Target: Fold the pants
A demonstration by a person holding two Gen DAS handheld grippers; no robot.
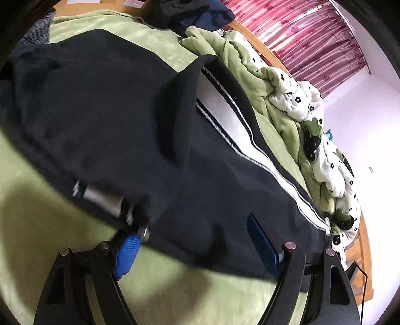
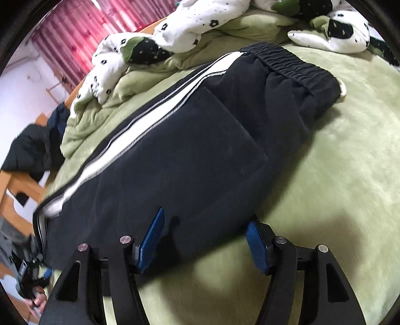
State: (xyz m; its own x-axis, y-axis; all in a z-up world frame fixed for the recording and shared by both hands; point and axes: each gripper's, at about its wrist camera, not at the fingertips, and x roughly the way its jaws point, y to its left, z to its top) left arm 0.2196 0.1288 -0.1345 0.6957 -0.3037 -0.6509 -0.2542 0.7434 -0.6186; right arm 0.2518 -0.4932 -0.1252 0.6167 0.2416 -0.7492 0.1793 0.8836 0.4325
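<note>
Dark navy pants with a white side stripe lie flat on a green blanket. In the right wrist view the pants show an elastic waistband at the far end and a back pocket. My left gripper is open, its blue pads standing either side of the pants' near edge. My right gripper is open too, low over the near edge of the cloth, and its pads do not press on it. The left gripper and a hand show blurred at the lower left.
A rumpled quilt, white with black flowers and green lining, is heaped along the far side of the bed. Dark clothes are piled at the bed's end. A wooden bed frame and a pink curtain lie beyond.
</note>
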